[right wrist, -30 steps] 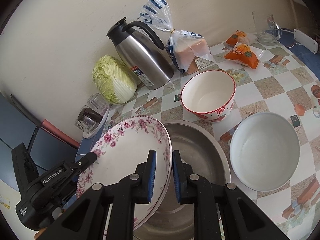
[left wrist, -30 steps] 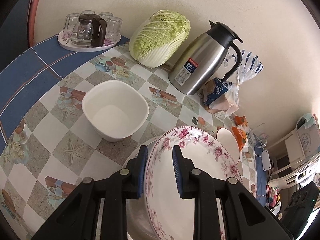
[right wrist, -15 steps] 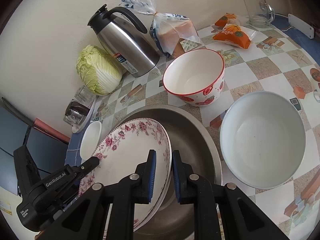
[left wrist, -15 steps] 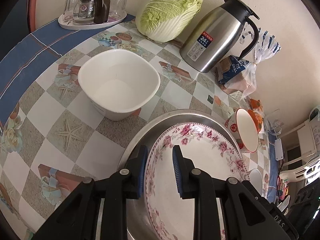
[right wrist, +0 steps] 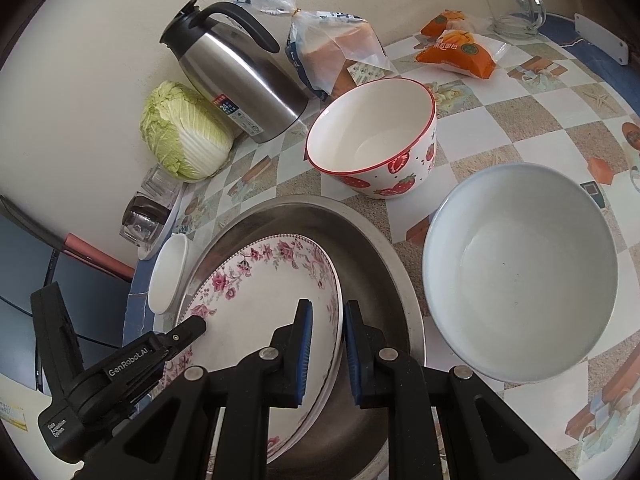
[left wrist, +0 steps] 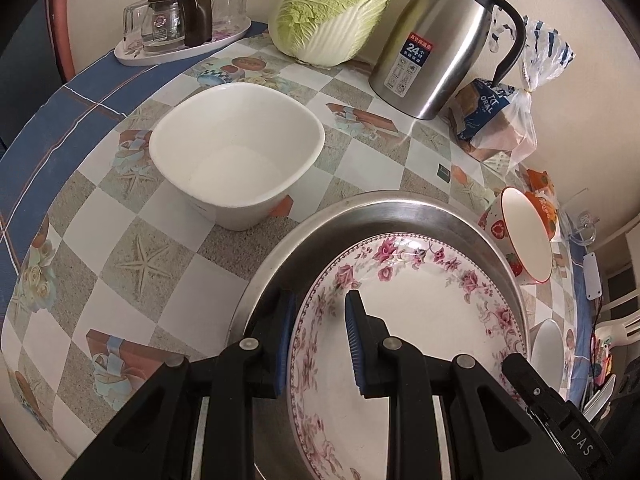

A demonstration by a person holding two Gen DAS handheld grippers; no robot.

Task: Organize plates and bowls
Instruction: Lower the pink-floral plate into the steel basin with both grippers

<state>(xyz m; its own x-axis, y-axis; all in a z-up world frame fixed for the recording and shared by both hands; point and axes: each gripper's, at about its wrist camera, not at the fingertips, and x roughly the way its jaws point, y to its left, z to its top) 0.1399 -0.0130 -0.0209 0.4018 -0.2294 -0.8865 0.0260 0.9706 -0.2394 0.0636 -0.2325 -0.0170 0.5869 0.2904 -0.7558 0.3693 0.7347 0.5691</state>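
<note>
Your left gripper point(left wrist: 316, 344) and right gripper point(right wrist: 325, 354) each clamp narrowly on the rim of the flowered plate point(left wrist: 416, 320) — one at each side, the rim caught between the blue pads. The plate sits tilted inside the steel basin point(right wrist: 376, 248), on the checkered tablecloth point(left wrist: 132, 264). The square white bowl point(left wrist: 236, 152) stands just beyond the basin, the strawberry bowl point(right wrist: 372, 140) and pale round bowl point(right wrist: 520, 272) beside it.

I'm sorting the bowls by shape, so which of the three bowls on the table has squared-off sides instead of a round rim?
The plain white bowl nearest the glass tray; the strawberry bowl and the pale grey bowl are both round.
</note>
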